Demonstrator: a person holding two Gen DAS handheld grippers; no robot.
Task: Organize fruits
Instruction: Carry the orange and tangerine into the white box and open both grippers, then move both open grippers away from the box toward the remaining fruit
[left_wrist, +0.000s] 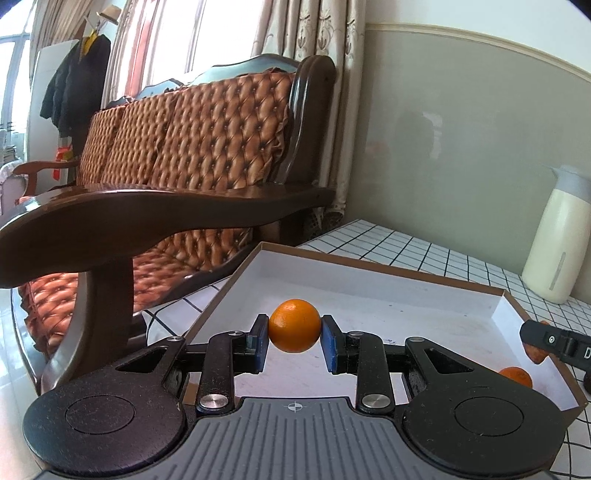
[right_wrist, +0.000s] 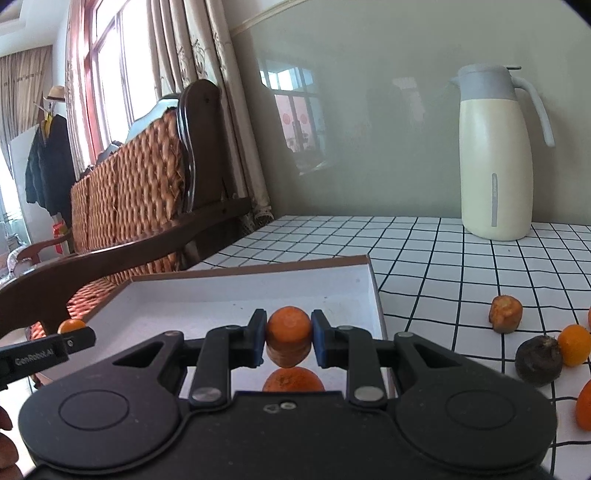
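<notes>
Orange fruit (left_wrist: 294, 325), white box (left_wrist: 369, 291), black-gridded white tablecloth (right_wrist: 424, 251).

We see the left claw (left_wrist: 294, 339) in matt black plastic with blue rubbery pads and bright metal rivets, gripping a smooth, glossy orange (left_wrist: 294, 325). The right claw (right_wrist: 288, 339) clamps a rough, dull orange chunk (right_wrist: 288, 334). The box (right_wrist: 229, 271) looks like brown cardboard lined with matt white paper. The counter (right_wrist: 424, 266) wears a smooth checked covering. Far left, the sofa (left_wrist: 207, 136) shows polished dark wood and tufted, leather-look cushions. The jug (right_wrist: 495, 162) is satin cream plastic.
</notes>
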